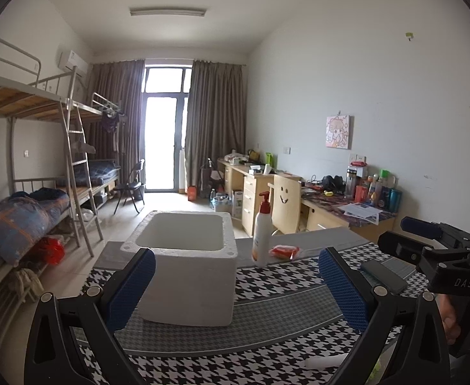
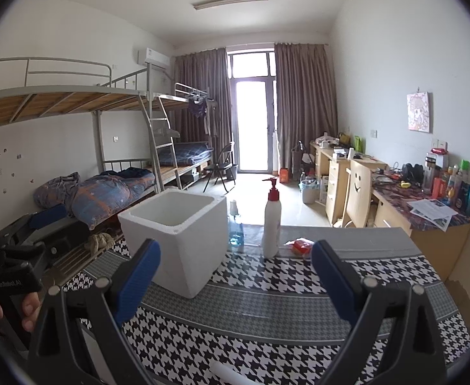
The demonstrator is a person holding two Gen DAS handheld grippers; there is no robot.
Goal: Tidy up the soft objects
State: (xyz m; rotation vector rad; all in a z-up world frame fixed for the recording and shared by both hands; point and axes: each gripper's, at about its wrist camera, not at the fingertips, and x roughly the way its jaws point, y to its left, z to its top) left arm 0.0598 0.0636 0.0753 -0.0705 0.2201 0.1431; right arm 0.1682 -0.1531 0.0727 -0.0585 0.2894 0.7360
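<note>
Tabletop [image 2: 299, 308]: covered in black-and-white houndstooth cloth with grey bands.

White foam box [image 1: 187, 269]: open-topped, upright, toward the far left part of the tabletop; inside appears empty as far as seen.

White pump bottle [image 1: 261, 231]: red pump, upright, just right of the box, near the far edge.

Orange-red soft packet [image 1: 284, 252]: lies flat just right of the pump bottle, near the far edge, outside the box.

Blue liquid bottle [image 2: 235, 227]: stands between box and pump bottle (seen in the right wrist view only).

Dark flat case [image 1: 384, 276]: lies toward the right edge.

Left gripper [image 1: 235, 288]: jaws spread wide, holding nothing, above the near edge.

Right gripper [image 2: 235, 276]: jaws likewise apart, empty, facing box and bottle.
</note>
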